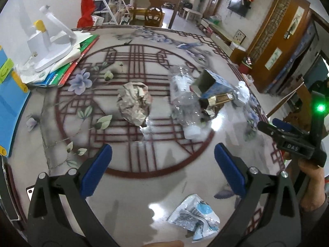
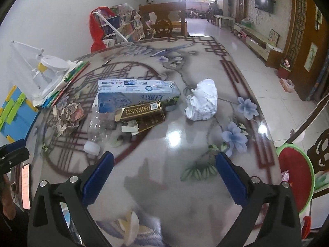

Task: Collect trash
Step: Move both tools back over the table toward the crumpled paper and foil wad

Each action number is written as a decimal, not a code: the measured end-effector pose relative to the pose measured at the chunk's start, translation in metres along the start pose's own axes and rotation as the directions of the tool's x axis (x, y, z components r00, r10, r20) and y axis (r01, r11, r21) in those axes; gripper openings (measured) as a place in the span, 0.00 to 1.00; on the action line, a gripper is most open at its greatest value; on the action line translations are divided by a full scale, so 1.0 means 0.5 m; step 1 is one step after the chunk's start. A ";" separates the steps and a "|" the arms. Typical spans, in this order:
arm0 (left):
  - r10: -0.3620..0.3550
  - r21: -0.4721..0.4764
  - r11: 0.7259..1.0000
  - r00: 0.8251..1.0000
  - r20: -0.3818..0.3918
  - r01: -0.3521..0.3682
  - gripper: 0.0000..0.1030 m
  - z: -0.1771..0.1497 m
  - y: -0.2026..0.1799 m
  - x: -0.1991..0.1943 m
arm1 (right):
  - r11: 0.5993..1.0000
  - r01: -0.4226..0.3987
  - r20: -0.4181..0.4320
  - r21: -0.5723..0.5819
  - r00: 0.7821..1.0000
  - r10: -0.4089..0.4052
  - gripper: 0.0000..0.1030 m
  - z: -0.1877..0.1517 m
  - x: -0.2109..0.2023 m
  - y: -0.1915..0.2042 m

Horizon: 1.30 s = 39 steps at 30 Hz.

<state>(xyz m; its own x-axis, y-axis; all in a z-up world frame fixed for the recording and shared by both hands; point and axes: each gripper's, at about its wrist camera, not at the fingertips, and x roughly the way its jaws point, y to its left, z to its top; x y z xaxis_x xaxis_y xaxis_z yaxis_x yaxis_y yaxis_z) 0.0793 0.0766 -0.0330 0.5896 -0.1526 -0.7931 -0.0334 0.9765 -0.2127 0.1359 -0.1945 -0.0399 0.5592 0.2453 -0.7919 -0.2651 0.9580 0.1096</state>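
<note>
Both grippers, left (image 1: 162, 164) and right (image 2: 164, 170), hover with fingers spread; nothing collected yet; I'd grab the near wrapper (image 1: 194, 216) next.

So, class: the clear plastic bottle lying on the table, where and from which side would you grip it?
Grip the clear plastic bottle across its crushed body just above the white cap, coming down from above. It lies flat with the cap end nearest; the far end is crowded by the gold box, so the near half is freer.

Left gripper (image 1: 163, 158) and right gripper (image 2: 164, 165): black plastic arms, blue ribbed finger pads (image 1: 96, 169), silver screws at pivots. Right unit's body marked "DAS", green indicator lit. Holder's bare skin visible
</note>
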 end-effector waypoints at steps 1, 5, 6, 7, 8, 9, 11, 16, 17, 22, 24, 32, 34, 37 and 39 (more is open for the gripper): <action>0.005 -0.001 1.000 1.000 0.000 -0.005 0.95 0.000 0.003 0.003 | 1.000 -0.001 -0.001 0.002 1.000 0.001 0.93 0.003 0.002 0.002; 0.019 -0.008 1.000 1.000 0.001 -0.019 0.95 0.005 0.009 0.011 | 1.000 0.010 -0.003 -0.003 1.000 -0.010 0.93 0.011 0.009 0.005; 0.025 -0.004 1.000 1.000 0.004 -0.025 0.95 0.010 0.008 0.012 | 1.000 0.014 -0.005 -0.011 1.000 -0.015 0.93 0.012 0.009 0.006; 0.028 0.002 1.000 1.000 0.009 -0.028 0.95 0.016 0.007 0.013 | 1.000 0.015 -0.007 -0.018 1.000 -0.015 0.93 0.013 0.009 0.006; 0.032 0.009 0.999 0.999 0.014 -0.032 0.95 0.021 0.007 0.014 | 0.999 0.016 -0.011 -0.028 1.000 -0.017 0.93 0.015 0.010 0.006; 0.047 0.012 0.999 0.999 0.018 -0.047 0.95 0.029 0.007 0.018 | 0.999 0.023 -0.014 -0.037 1.000 -0.023 0.93 0.017 0.011 0.006; 0.049 0.002 0.999 0.999 0.017 -0.049 0.95 0.043 0.011 0.028 | 0.998 0.042 -0.018 -0.055 0.999 -0.043 0.93 0.026 0.014 -0.001; 0.035 -0.032 0.999 0.999 -0.015 -0.035 0.95 0.068 0.033 0.066 | 0.998 0.054 -0.027 -0.039 0.998 -0.055 0.93 0.062 0.022 -0.039; 0.030 -0.039 0.999 0.999 -0.021 -0.031 0.95 0.071 0.039 0.075 | 0.998 0.061 -0.027 -0.035 0.998 -0.062 0.93 0.069 0.025 -0.046; 0.061 -0.047 0.997 0.997 -0.045 -0.063 0.95 0.087 0.054 0.116 | 0.999 0.053 -0.053 0.004 0.997 -0.052 0.93 0.096 0.066 -0.078; 0.078 -0.033 0.996 0.996 -0.048 -0.080 0.95 0.094 0.057 0.132 | 0.998 0.062 -0.055 0.002 0.997 -0.062 0.93 0.104 0.084 -0.085; 0.114 0.019 0.993 0.992 -0.051 -0.113 0.95 0.112 0.052 0.187 | 0.997 0.073 -0.096 0.037 0.993 -0.069 0.93 0.136 0.170 -0.127; 0.116 0.018 0.993 0.992 -0.058 -0.115 0.95 0.114 0.053 0.200 | 0.996 0.075 -0.108 0.047 0.992 -0.069 0.93 0.139 0.187 -0.138; 0.124 0.009 0.992 0.990 -0.066 -0.124 0.95 0.117 0.060 0.219 | 0.997 0.070 -0.123 0.041 0.990 -0.064 0.93 0.143 0.209 -0.144; 0.133 0.009 0.991 0.989 -0.068 -0.133 0.95 0.119 0.062 0.230 | 0.997 0.072 -0.122 0.029 0.990 -0.068 0.93 0.147 0.219 -0.143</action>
<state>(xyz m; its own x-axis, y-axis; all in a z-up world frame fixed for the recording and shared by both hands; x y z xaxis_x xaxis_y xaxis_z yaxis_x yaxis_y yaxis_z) 0.1940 0.0984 -0.0972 0.5236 -0.0310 -0.8514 -0.1046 0.9894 -0.1003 0.2740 -0.2250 -0.0902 0.4758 0.1592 -0.8650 -0.2011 0.9771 0.0692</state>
